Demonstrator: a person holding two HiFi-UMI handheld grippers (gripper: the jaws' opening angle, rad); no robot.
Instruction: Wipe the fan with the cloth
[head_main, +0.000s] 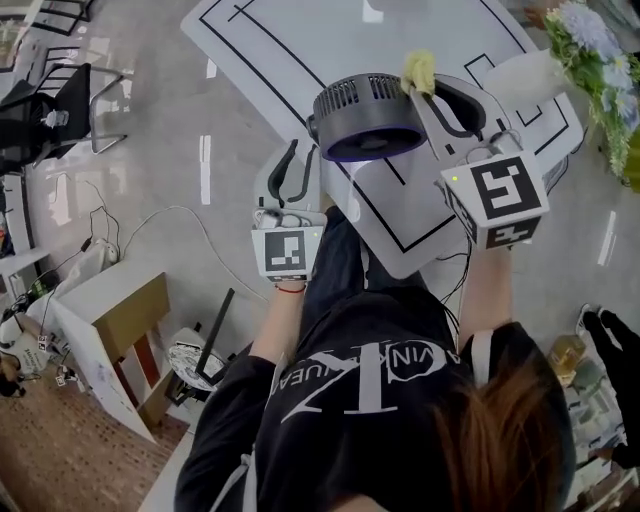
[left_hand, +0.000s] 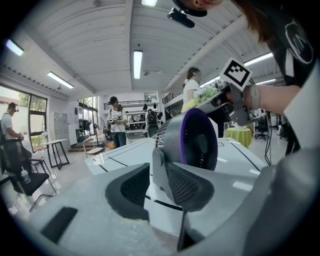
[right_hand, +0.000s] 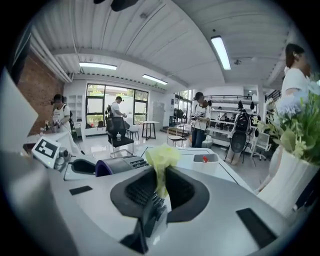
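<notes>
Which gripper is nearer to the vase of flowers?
Right. The right gripper, shut on the yellow cloth, is between the fan and the vase of flowers; the left gripper is on the fan's far side.

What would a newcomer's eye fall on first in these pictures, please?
The dark fan with its purple rim, standing on the white table, draws the eye first. Next comes the yellow cloth, pinched in the right tool right beside the fan's rim. The left tool is open just short of the fan, with nothing gripped.
</notes>
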